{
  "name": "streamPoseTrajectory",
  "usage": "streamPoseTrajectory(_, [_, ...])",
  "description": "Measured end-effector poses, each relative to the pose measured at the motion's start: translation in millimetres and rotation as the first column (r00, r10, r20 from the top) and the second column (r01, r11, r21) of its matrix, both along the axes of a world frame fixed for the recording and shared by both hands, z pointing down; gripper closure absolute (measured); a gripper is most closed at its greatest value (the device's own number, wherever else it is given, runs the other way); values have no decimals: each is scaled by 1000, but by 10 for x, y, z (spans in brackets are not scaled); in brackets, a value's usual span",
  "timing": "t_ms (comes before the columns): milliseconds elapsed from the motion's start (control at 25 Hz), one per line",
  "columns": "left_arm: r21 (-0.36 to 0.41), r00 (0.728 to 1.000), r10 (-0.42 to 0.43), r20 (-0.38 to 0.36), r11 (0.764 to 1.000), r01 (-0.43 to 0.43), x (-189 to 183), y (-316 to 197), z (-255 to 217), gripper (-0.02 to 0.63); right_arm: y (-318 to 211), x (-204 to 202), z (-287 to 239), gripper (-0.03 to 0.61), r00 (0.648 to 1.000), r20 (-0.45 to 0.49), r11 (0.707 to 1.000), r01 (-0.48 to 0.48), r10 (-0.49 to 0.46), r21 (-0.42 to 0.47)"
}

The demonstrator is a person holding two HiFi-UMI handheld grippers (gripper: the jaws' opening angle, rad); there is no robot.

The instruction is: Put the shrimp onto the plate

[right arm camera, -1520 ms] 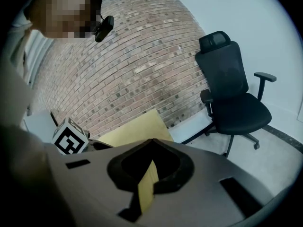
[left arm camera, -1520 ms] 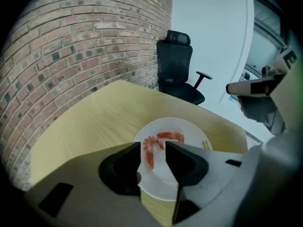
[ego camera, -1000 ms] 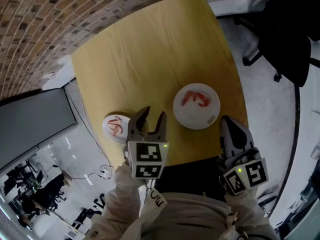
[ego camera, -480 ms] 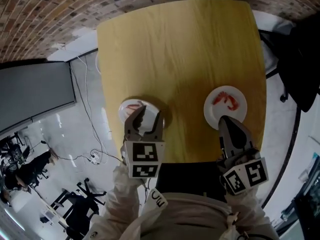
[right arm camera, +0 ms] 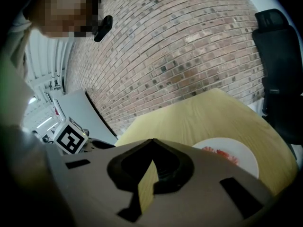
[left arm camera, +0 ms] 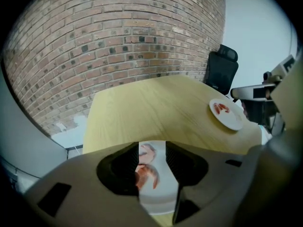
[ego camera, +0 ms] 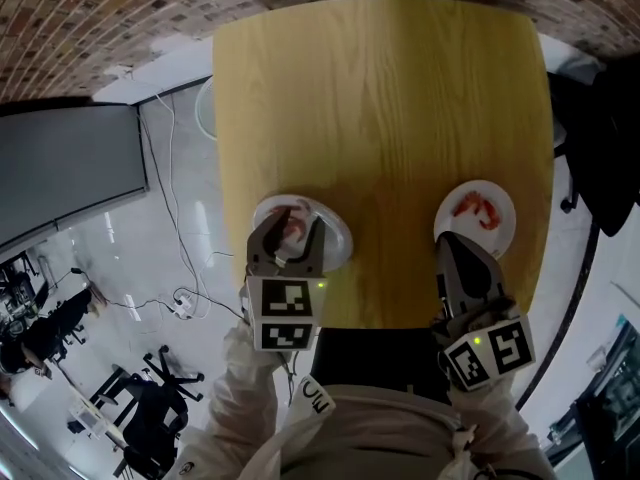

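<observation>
Two white plates lie near the front edge of the yellow wooden table (ego camera: pixel 380 98). The small left plate (ego camera: pixel 335 240) carries two pink shrimps (ego camera: pixel 293 226). My left gripper (ego camera: pixel 288 236) hangs open just above them; in the left gripper view the shrimps (left arm camera: pixel 147 173) and their plate (left arm camera: pixel 161 198) show between the parted jaws of the left gripper (left arm camera: pixel 152 148), untouched. The right plate (ego camera: pixel 500 230) holds one shrimp (ego camera: pixel 478 206). My right gripper (ego camera: pixel 462 258) is shut and empty just in front of it. That plate (right arm camera: pixel 236 161) lies beyond the right gripper (right arm camera: pixel 152 144).
A brick wall (left arm camera: pixel 118 41) stands beyond the table. A black office chair (left arm camera: pixel 221 72) is at the table's far right. A grey panel (ego camera: pixel 70 178) and floor cables (ego camera: pixel 180 298) lie off the table's left side. The right plate (left arm camera: pixel 226 115) sits close to the table's right edge.
Both grippers have moved across the table's front. The left one, earlier beside the small plate, now hangs over its shrimps. The right one now points at the right plate.
</observation>
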State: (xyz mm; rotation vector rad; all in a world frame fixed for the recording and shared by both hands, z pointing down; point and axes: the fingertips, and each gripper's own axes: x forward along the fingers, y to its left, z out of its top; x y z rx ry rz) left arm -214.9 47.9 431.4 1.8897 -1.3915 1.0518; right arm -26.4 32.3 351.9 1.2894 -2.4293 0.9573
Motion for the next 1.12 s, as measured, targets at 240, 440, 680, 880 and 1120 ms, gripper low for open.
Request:
streamPoseTrajectory(240, [-16,998,-32,-57,999,31,-58,-64,103,448,-57,-45,69,555,1000,-14,1000,-16,16,-12])
streamPoseTrajectory(440, [-26,996,-28,-89,999,26,-57,-86,155,448,-71,-85,103,554,1000,-18,999,-25,25,-20])
streamPoseTrajectory(680, [-46,992,-31,-123,999,25,-35,-101,186,449,-80,-99,106,555,999,-21,999,-34,33,-24])
streamPoseTrajectory(880, [-50,991,-45,-125,998,39,-65,-103,203,476,-100,-93,114,555,999,-21,999,-39,38,-24])
streamPoseTrajectory(1120, [-35,997,-9,-73,999,6,-65,-86,228,497,-85,-112,132,555,999,-17,999,-34,34,-30])
